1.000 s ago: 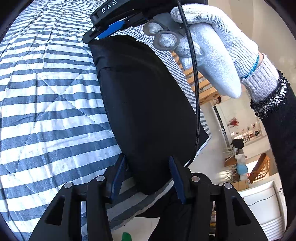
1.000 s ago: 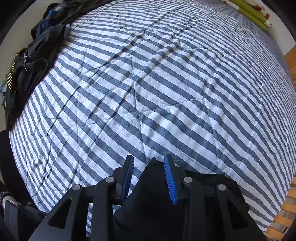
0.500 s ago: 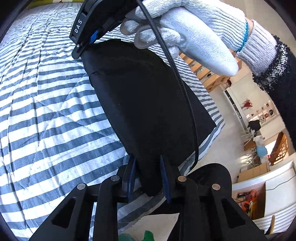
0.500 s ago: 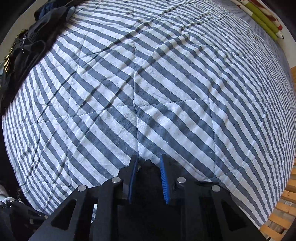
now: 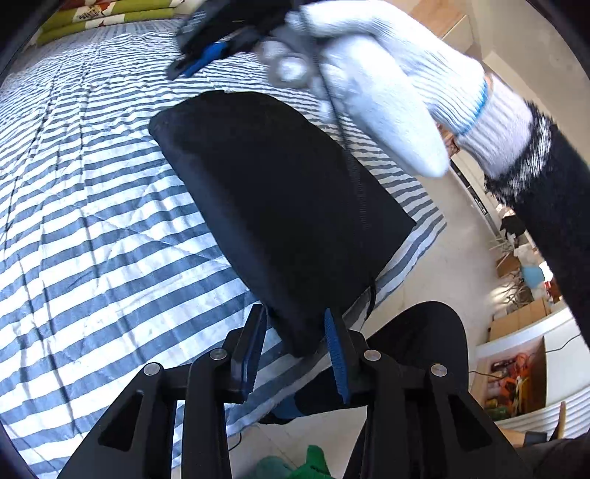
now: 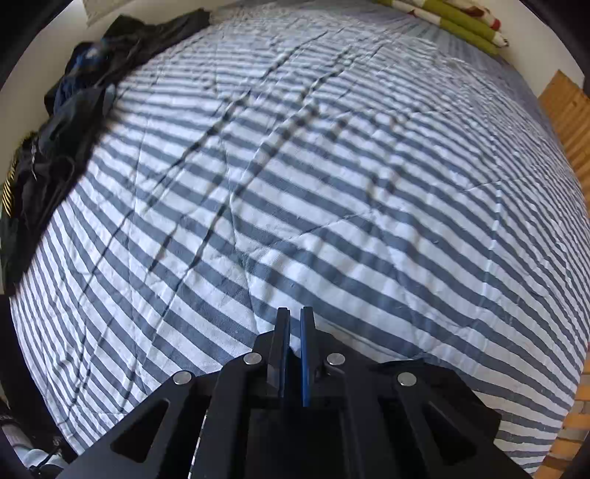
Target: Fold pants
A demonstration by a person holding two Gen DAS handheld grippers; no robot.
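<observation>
Pants (image 5: 280, 206) on bedspread (image 5: 92, 221), near its edge

No legible text, labels, brands or numbers in either view. The lettering on the blurred black gripper body (image 5: 221, 29) held by the white-gloved hand (image 5: 372, 84) is smeared beyond reading.

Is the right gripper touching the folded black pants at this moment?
Apart. The left wrist view shows the right gripper raised clear of the pants, with striped quilt visible between them.
</observation>
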